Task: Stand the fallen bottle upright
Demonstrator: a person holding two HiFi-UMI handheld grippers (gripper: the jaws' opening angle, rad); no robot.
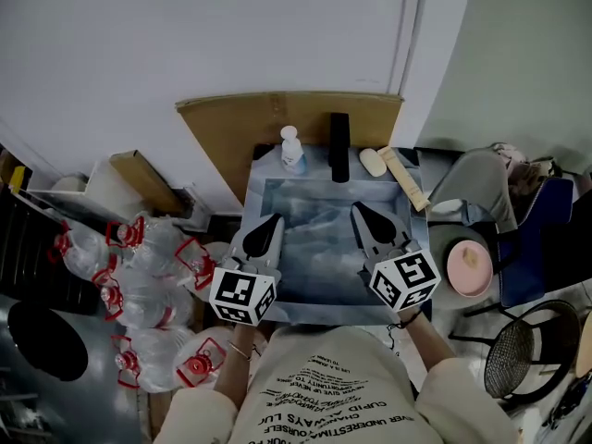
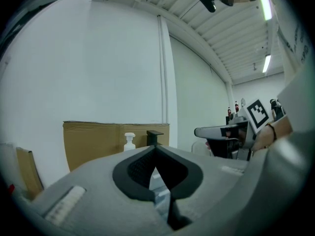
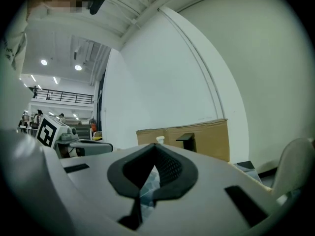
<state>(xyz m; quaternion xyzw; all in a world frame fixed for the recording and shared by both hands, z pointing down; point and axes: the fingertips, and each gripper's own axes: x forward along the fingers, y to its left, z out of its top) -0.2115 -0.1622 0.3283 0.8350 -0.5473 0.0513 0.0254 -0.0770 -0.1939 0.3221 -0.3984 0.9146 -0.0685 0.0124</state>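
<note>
A small white pump bottle [image 1: 292, 150] stands upright at the far left of the table [image 1: 319, 276], which has a blue-grey cover. The same bottle [image 2: 129, 141] shows in the left gripper view against the cardboard, and its cap [image 3: 160, 140] peeks over the jaws in the right gripper view. My left gripper [image 1: 274, 218] hovers over the table's near left, shut, with nothing held. My right gripper [image 1: 356, 207] hovers over the near right, also shut and empty. Both point towards the far wall, well short of the bottle.
A black upright block [image 1: 339, 146], a cream oval object [image 1: 373, 162] and a wooden stick [image 1: 404, 178] lie at the table's far edge. Cardboard [image 1: 231, 123] leans behind. Several large water jugs [image 1: 139, 276] crowd the floor left. A chair [image 1: 481, 192] and pink bowl [image 1: 470, 268] stand right.
</note>
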